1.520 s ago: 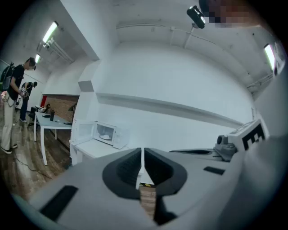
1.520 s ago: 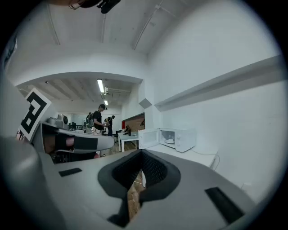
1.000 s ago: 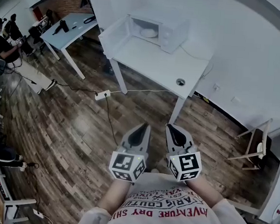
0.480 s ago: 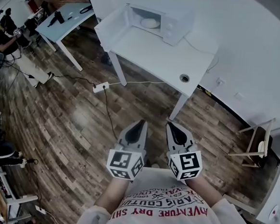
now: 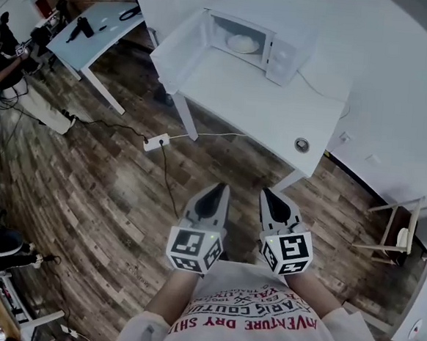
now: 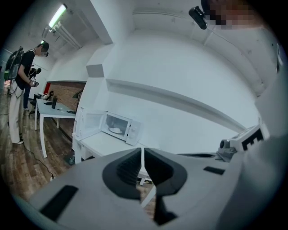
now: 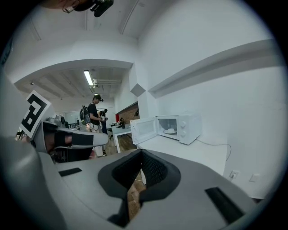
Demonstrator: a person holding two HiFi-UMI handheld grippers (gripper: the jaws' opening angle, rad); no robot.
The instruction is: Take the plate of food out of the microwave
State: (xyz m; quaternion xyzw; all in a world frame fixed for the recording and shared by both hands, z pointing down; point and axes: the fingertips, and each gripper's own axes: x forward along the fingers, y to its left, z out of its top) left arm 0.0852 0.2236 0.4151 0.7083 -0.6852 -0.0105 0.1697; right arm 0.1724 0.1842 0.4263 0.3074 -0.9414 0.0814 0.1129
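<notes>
— Where's the plate [image 5: 243, 43]?
— Inside the microwave [image 5: 286, 43], its door [image 5: 181, 42] swung open, on the white table [image 5: 234, 94].
— And the grippers?
— Both clenched on nothing: the left gripper [image 5: 216, 191] and the right gripper [image 5: 270, 195] hang over the wooden floor [image 5: 108, 195], well apart from the table.

This looks like a shared office or lab workroom. Ahead of the fingers [image 5: 209, 202] a plain white desk [image 5: 256, 96] with a microwave [image 5: 257, 41] stands against a bare wall. Farther to their left is a second desk [image 5: 92, 28]. A power strip [image 5: 154, 142] and cables [image 5: 201, 137] lie on the wood-plank floor [image 5: 101, 194]. A person [image 6: 20, 90] with a backpack stands under a tube light [image 6: 57, 15].
</notes>
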